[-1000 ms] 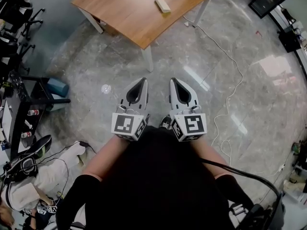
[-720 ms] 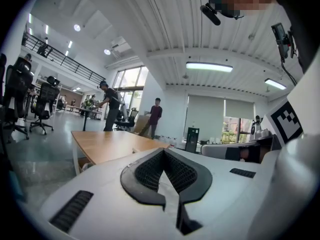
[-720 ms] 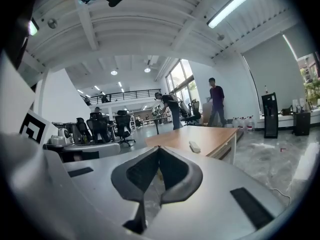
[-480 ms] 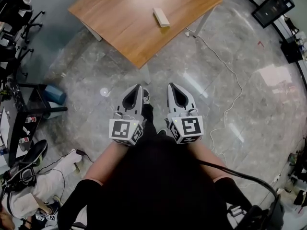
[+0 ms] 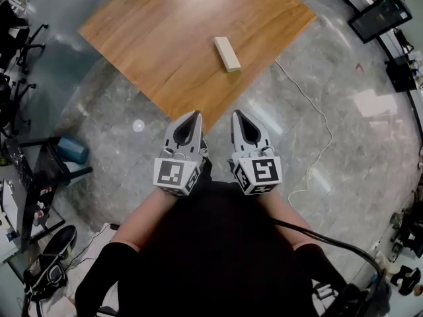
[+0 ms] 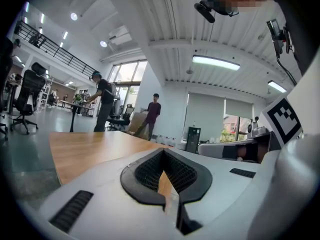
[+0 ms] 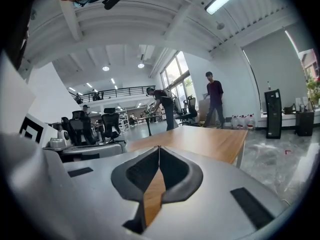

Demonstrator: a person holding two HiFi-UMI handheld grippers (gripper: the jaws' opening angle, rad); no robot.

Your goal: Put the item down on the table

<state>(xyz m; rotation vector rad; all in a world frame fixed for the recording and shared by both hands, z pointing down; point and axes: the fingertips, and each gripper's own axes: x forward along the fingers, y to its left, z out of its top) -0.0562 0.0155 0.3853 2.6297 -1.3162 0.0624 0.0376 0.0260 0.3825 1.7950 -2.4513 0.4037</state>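
Observation:
A pale rectangular block (image 5: 227, 53) lies flat on the wooden table (image 5: 165, 38), near its right side. My left gripper (image 5: 193, 115) and right gripper (image 5: 236, 113) are held side by side in front of the person's body, just short of the table's near corner. Both point toward the table. Both are shut with nothing between their jaws. In the left gripper view the left gripper (image 6: 163, 152) has its tips meeting, with the tabletop (image 6: 85, 149) beyond. The right gripper view shows the right gripper (image 7: 159, 148) shut the same way, the table (image 7: 200, 139) ahead.
A white cable (image 5: 321, 111) trails over the grey stone floor right of the table. A dark monitor (image 5: 381, 9) stands at the far right, a black rack (image 5: 33, 177) and a blue roll (image 5: 70, 149) at the left. People (image 6: 151, 115) stand far behind the table.
The table and block have come nearer and lower in the head view as the person walks toward them. Both grippers stay shut and side by side.

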